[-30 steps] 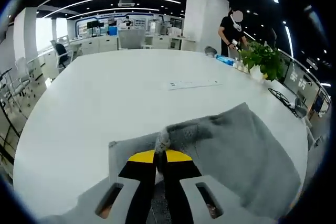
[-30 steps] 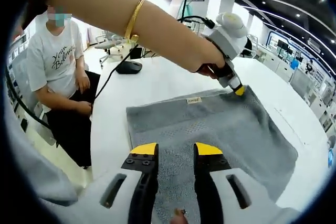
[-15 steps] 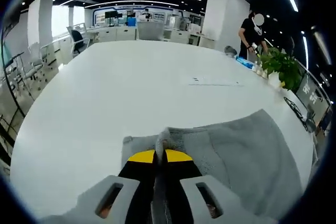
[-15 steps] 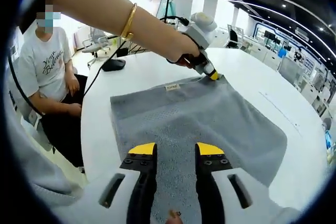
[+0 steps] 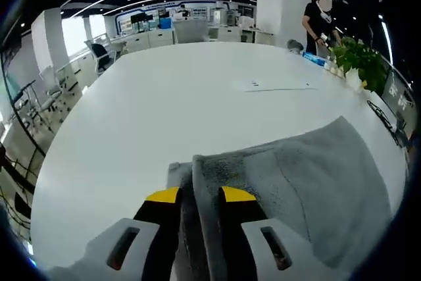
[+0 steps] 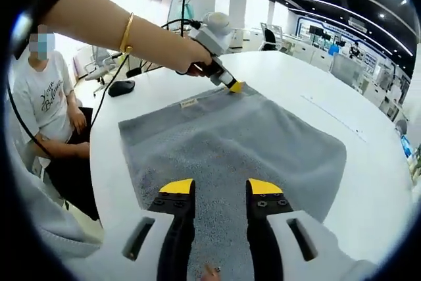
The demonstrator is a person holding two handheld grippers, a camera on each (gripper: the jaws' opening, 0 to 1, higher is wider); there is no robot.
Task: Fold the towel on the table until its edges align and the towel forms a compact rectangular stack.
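Towel: grey towel (image 6: 230, 143) lies spread on the white table (image 5: 164, 103).
Left gripper (image 5: 200, 194): jaws parted, a raised towel fold between them.
Right gripper (image 6: 220, 187): jaws apart over the towel, holding nothing.
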